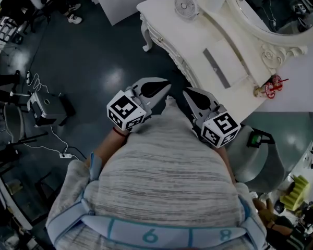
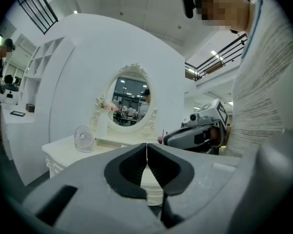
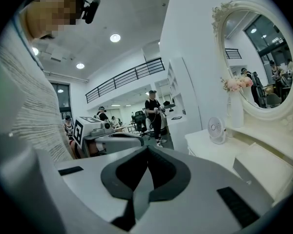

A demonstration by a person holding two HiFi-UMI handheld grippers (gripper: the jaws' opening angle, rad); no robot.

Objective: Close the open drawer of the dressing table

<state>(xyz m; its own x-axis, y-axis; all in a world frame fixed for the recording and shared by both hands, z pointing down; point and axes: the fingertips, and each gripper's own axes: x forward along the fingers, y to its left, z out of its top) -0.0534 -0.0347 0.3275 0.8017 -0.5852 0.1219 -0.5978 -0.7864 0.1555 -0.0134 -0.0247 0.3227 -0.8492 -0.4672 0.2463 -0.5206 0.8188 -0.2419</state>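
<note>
Dark glossy floor (image 1: 94, 61), left claw (image 1: 166, 89) and right claw (image 1: 188, 92) side by side, both pinched shut on nothing, grey moulded plastic, just beyond them the cream carved dressing table (image 1: 169, 48), smooth tabletop (image 1: 195, 38), round fan (image 1: 186, 5), oval mirror (image 1: 274, 7).

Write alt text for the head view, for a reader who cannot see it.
Seen from above, a person in a grey striped top holds the left gripper and the right gripper, both shut and empty, close to the body, aimed at a white dressing table. A small fan and an oval mirror stand on it.
</note>
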